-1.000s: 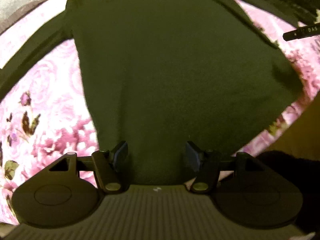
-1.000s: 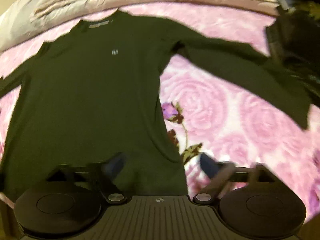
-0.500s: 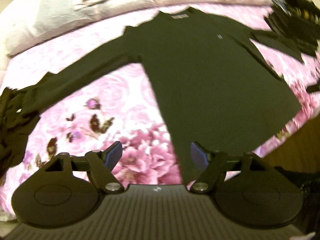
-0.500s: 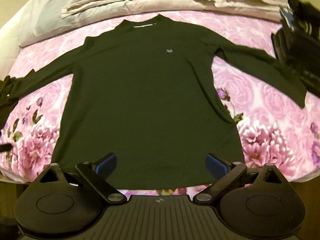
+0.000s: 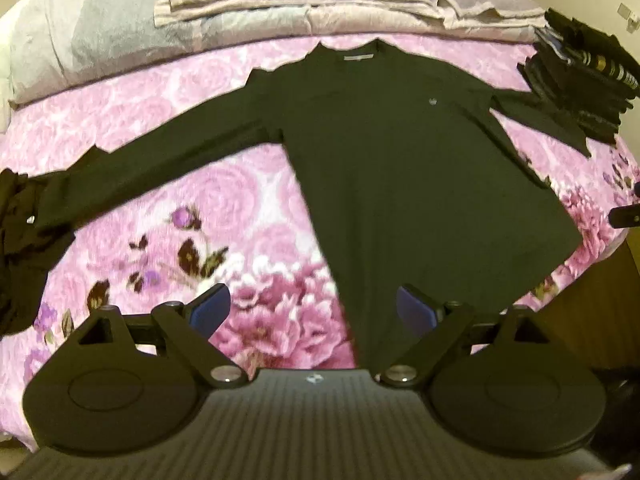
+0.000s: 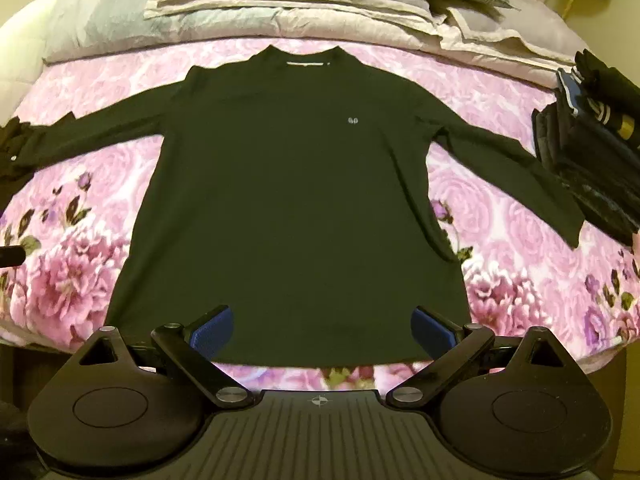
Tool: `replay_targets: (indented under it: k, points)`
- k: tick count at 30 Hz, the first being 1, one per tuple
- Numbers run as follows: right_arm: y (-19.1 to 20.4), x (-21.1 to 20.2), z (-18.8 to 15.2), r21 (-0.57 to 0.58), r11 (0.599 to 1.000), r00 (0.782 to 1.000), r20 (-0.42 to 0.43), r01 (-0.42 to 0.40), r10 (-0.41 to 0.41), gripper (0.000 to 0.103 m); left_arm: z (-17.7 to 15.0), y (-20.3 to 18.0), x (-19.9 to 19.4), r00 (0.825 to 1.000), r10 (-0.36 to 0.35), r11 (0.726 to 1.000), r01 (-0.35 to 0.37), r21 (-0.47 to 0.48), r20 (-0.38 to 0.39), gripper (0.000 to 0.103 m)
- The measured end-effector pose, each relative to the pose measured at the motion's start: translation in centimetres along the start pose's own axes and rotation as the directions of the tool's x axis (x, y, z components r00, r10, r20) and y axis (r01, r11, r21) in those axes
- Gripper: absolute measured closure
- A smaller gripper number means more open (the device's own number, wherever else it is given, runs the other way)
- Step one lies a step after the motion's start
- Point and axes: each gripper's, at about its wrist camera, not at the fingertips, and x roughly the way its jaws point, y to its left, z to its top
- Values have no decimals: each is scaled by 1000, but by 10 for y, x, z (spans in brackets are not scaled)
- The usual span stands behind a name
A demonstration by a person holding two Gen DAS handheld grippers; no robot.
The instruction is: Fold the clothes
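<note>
A dark long-sleeved shirt lies flat and face up on the pink floral bedspread, sleeves spread out to both sides, collar toward the pillows. It also shows in the left wrist view. My left gripper is open and empty, held above the shirt's lower left corner near the bed's front edge. My right gripper is open and empty, held above the middle of the shirt's hem.
Folded grey bedding and pillows lie along the far side of the bed. A stack of dark folded clothes sits at the right by the sleeve end. Another dark garment lies crumpled at the left edge.
Both grippers have pulled back and up from the shirt toward the bed's front edge. The whole shirt now shows in both views. Both stay open.
</note>
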Motion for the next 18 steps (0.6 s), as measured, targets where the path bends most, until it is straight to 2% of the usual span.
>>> replay_targets:
  k: [8, 18]
  points:
    - [-8, 0, -3, 7, 1000, 999, -34, 8, -7, 5, -5, -3, 7, 1000, 4, 1000, -4, -13, -24, 15]
    - [-17, 13, 11, -2, 998, 997, -29, -66, 66, 5, 14, -22, 0, 999, 46, 999, -46, -11, -20, 15]
